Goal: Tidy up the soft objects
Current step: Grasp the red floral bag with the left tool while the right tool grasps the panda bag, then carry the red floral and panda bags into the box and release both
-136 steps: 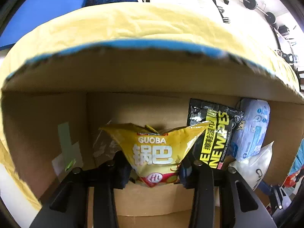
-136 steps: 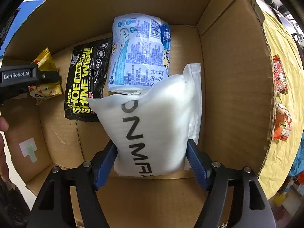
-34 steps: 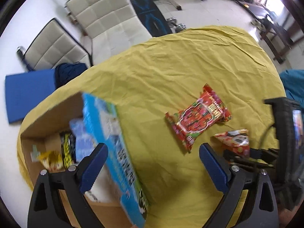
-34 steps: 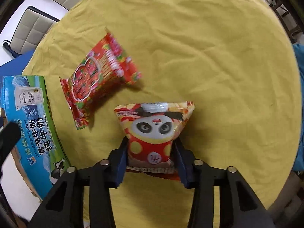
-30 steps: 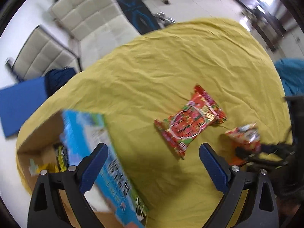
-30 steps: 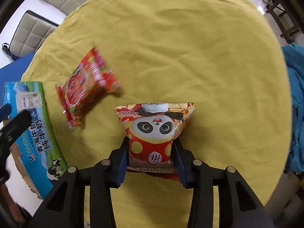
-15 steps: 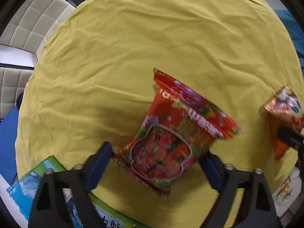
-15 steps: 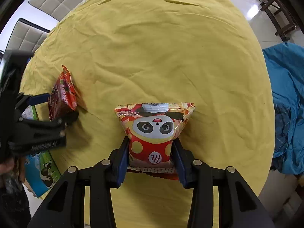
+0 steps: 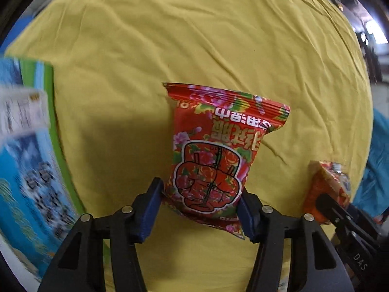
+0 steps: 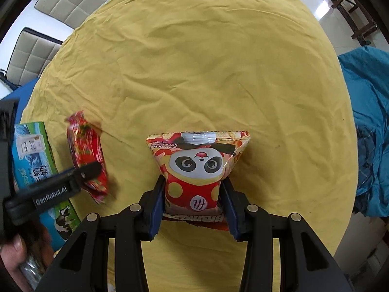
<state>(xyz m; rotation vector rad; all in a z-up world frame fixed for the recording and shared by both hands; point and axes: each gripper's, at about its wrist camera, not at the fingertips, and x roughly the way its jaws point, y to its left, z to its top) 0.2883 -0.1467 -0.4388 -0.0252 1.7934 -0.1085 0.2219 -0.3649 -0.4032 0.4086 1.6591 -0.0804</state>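
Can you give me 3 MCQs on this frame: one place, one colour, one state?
1. Where is the printed carton relative to the panda snack bag in the right wrist view?
A. Left edge of the table
B. Right of the bag
C. Under the bag

2. What colour is the tablecloth?
A. White
B. Yellow
C. Green

3. What is the left gripper doing?
A. Open above the cloth
B. Shut on nothing
C. Shut on the red floral snack bag

Answers:
1 A: the carton sits at the far left.
2 B: wrinkled yellow fabric covers the table.
3 C: both blue fingers press the bag's sides.
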